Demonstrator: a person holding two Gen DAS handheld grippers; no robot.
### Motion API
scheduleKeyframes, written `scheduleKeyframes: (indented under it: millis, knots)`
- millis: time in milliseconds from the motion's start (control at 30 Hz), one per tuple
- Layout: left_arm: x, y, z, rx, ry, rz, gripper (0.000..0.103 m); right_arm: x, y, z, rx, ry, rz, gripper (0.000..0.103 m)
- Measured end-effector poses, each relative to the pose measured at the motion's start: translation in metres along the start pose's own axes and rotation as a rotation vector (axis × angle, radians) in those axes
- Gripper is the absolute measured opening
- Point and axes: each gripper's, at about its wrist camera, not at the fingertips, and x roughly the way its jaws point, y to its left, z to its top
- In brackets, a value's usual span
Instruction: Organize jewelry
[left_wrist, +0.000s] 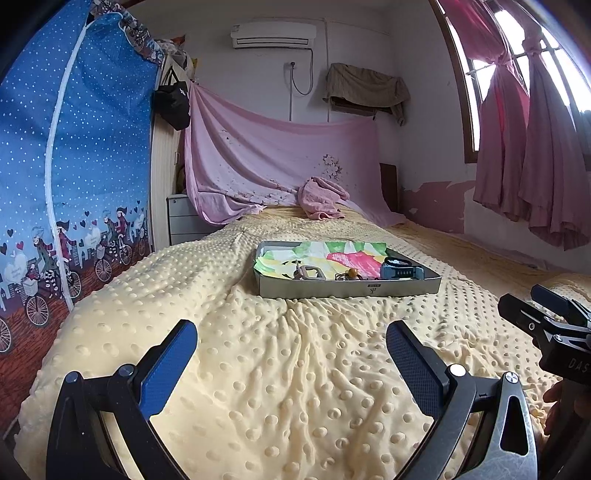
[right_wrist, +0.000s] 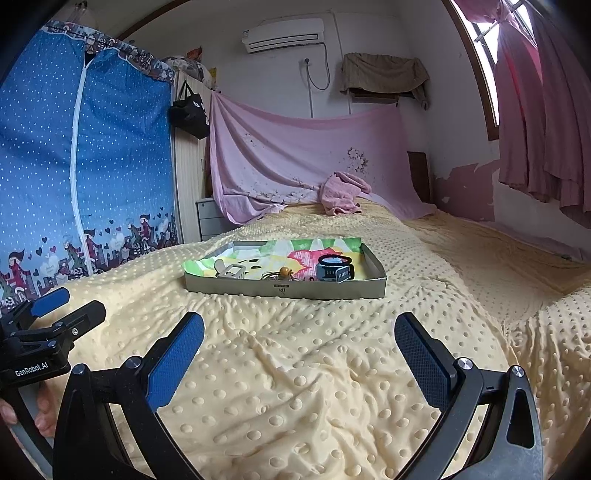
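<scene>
Both grippers hover over the yellow blanket (left_wrist: 280, 369), side by side: left gripper (left_wrist: 291, 349) spread wide, right gripper (right_wrist: 299, 341) spread wide too, nothing held. Ahead, a grey tray (right_wrist: 284, 290) holds a watch (right_wrist: 332, 271), a bead trinket (right_wrist: 283, 272) and a pale clip (right_wrist: 231, 271).

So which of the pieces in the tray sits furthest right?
The blue watch, curled up at the right end of the grey tray. The amber bead piece lies mid-tray and the pale buckle-like piece is at the left end.
</scene>
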Motion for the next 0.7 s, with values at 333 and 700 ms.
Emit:
scheduleKeyframes:
  millis: [333, 700]
  knots:
    - [-0.0002, -0.0012, 0.0008, 0.010, -0.003, -0.001, 0.103, 0.0018, 0.0022, -0.0030, -0.009, 0.003, 0.003, 0.102]
    - [-0.0013, -0.0044, 0.0002, 0.011, -0.005, -0.007, 0.103, 0.0008, 0.0035, -0.0049, -0.011, 0.004, 0.012, 0.102]
